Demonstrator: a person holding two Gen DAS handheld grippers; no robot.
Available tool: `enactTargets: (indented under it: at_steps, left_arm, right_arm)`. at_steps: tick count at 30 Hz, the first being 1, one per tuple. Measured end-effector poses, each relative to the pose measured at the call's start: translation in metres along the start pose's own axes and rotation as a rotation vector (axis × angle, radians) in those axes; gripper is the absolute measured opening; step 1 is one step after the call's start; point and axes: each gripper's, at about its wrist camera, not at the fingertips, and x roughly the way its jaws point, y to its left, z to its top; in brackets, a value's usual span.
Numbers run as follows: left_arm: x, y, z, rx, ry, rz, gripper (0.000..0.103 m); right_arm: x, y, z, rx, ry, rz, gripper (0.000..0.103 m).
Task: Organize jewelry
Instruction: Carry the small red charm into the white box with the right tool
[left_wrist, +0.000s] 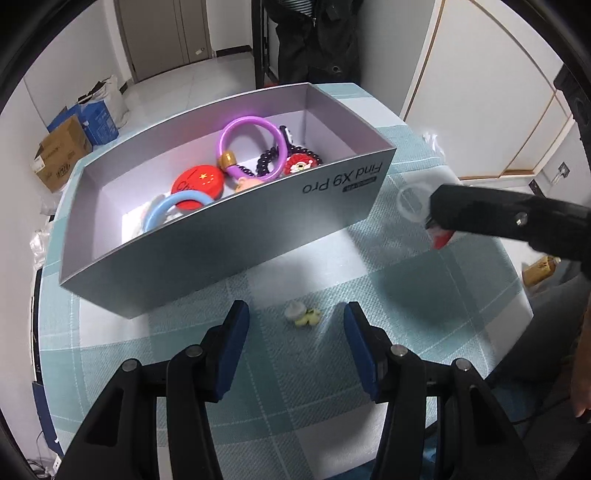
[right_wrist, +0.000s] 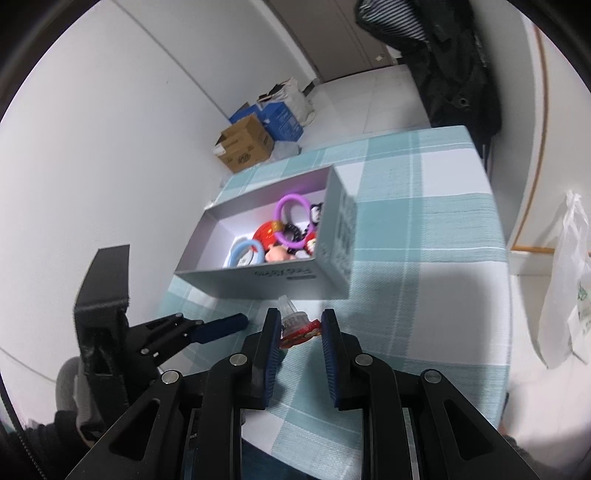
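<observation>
table (left_wrist: 461, 295): bears open box (left_wrist: 221, 236) | in box: two ring bracelets (left_wrist: 255, 147), bead bracelet, round badge (left_wrist: 197, 181), small figures | before box on cloth: small charm (left_wrist: 301, 314), between left gripper (left_wrist: 295, 314) fingers | right of box: right gripper (right_wrist: 299, 325) holding clear-capped trinket (right_wrist: 295, 325) above cloth | floor behind table: cardboard boxes (right_wrist: 243, 147)

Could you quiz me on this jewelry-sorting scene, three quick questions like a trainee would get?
1. True or false: the left gripper holds the purple ring.
2. What does the right gripper grip? A) a blue ring B) a red and clear trinket C) a bead bracelet
3. Where does the small pale charm lie?

Key: 1 false, the gripper is open and empty, the ring lies in the grey box. 2 B. 3 On the checked tablecloth, outside the box, between the left gripper's fingers.
</observation>
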Motion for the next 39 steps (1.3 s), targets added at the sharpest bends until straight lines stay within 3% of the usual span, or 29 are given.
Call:
enactTargets:
  at_steps: [5, 12, 22, 31, 39]
  left_arm:
    - [-0.005, 0.001, -0.003, 0.021, 0.0, -0.006, 0.014]
    - [-0.009, 0.01, -0.003, -0.026, 0.003, -0.052, 0.013]
    - [-0.041, 0.015, 0.009, -0.078, -0.099, -0.127, 0.013]
    - [-0.061, 0.023, 0.025, -0.105, -0.199, -0.147, 0.013]
    - [-0.053, 0.047, 0.039, -0.181, -0.209, -0.13, 0.013]
  right_arm:
    - [-0.012, -0.01, 0.002, 0.037, -0.026, 0.017, 0.021]
    - [-0.018, -0.009, 0.007, 0.051, -0.06, 0.044, 0.021]
    - [-0.019, 0.002, 0.02, 0.044, -0.1, 0.073, 0.021]
    - [-0.016, 0.015, 0.03, 0.035, -0.122, 0.1, 0.021]
    - [-0.001, 0.024, 0.046, 0.015, -0.14, 0.127, 0.021]
